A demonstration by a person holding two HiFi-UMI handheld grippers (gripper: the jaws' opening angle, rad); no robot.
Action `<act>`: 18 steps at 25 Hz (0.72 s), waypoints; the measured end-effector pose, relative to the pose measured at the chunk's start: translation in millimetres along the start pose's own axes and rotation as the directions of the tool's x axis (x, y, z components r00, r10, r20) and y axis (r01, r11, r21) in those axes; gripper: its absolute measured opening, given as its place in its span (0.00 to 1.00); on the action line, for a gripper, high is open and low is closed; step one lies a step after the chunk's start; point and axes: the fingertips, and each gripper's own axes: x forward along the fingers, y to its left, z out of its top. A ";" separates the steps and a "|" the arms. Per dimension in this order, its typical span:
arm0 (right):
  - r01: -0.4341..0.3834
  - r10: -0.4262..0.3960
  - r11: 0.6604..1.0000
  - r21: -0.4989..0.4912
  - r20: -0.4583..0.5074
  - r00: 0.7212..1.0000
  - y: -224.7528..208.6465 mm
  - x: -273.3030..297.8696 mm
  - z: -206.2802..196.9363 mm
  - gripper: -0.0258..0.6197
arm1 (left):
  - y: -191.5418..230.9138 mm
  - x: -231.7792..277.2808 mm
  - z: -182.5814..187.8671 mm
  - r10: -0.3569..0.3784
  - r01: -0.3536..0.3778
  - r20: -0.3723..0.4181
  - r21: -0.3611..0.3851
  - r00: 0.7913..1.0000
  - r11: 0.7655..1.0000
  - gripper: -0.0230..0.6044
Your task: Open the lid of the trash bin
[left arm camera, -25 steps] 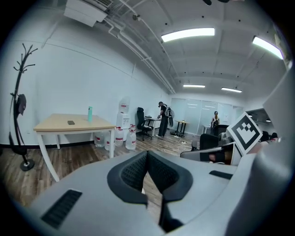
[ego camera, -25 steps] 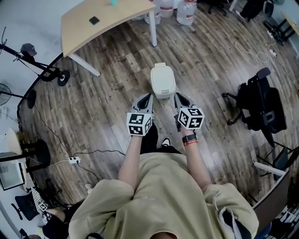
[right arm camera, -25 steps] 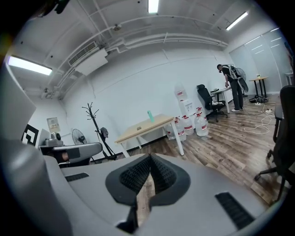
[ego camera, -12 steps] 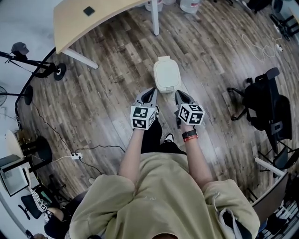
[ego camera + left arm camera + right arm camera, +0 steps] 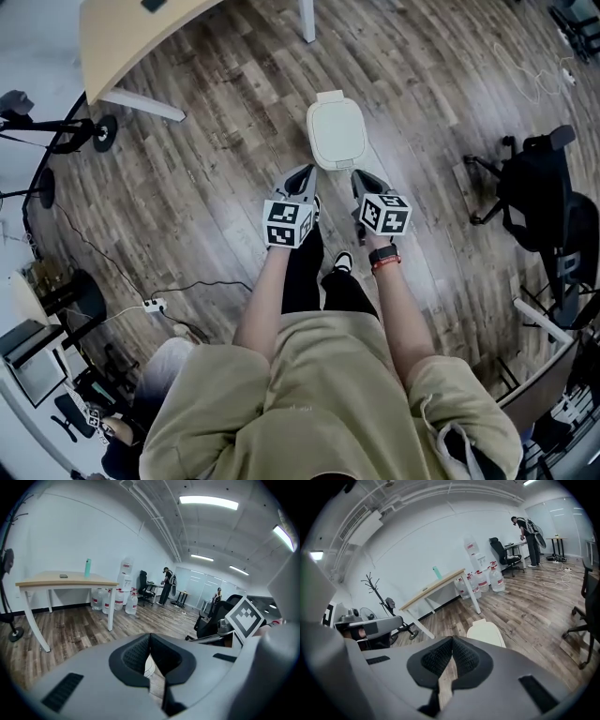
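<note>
We found the left gripper [image 5: 150,637] jaws shut and empty. The right gripper [image 5: 452,641] was likewise, with the trash bin [image 5: 486,632] at centre frame. In the head view, the bin had shifted to upper centre, both grippers just below; the lid [image 5: 336,134] remained down, approach only.

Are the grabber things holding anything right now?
Nothing. The left gripper and right gripper are both shut and empty, near the closed trash bin.

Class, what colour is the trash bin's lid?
Off-white. The trash bin lid shows best in the head view.
</note>
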 end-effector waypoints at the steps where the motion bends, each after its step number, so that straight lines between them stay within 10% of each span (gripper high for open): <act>1: 0.004 -0.004 1.000 0.002 -0.012 1.000 -5.1 8.3 -4.1 0.05 | 3.3 7.4 -5.7 -0.005 0.005 -0.008 0.001 1.000 1.000 0.08; 18: 0.008 -0.010 1.000 -0.014 -0.188 0.982 -97.1 144.7 -84.6 0.06 | 42.5 128.3 -114.6 -0.074 0.073 -0.102 -0.015 0.992 0.997 0.07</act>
